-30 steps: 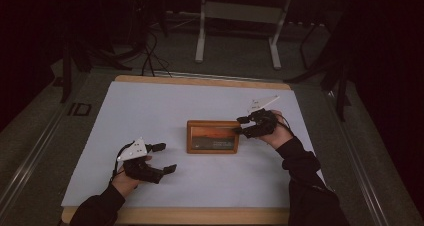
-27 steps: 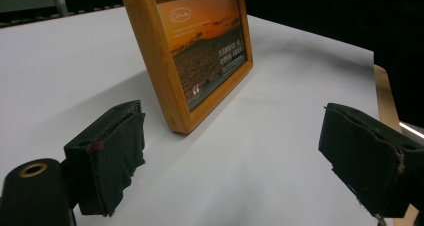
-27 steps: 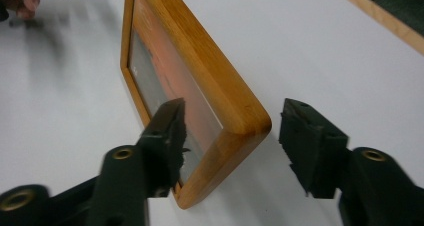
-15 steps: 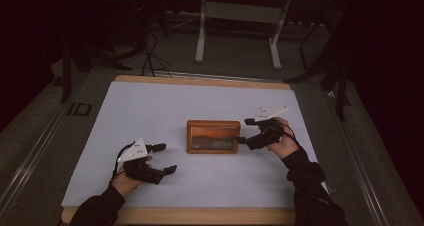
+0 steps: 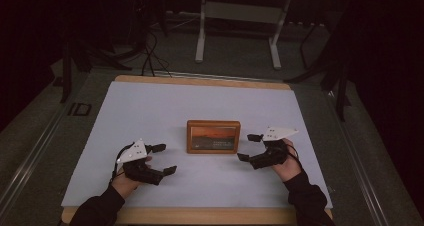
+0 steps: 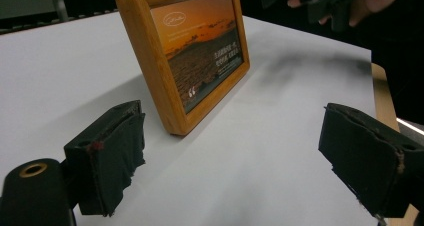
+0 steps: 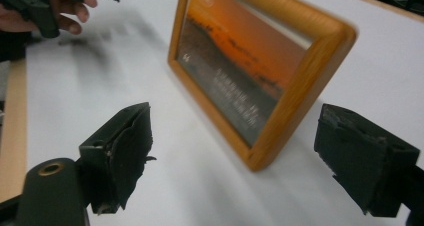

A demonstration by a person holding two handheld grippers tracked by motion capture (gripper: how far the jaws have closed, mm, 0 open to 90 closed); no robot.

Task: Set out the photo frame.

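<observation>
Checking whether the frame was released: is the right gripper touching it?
Apart. In the high view the right gripper sits beside the frame, white table between them; the right gripper view shows open jaws with nothing between.

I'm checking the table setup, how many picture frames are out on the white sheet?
1. A single rectangular wooden picture frame with an orange sunset photo stands near the middle of the white table sheet, between the two hand-held grippers.

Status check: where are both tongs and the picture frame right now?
Left tongs open, empty, left of the picture frame. Right tongs just opened, nothing between them, right of the frame. Frame stands on the white table, untouched. Nothing in the way.
</observation>
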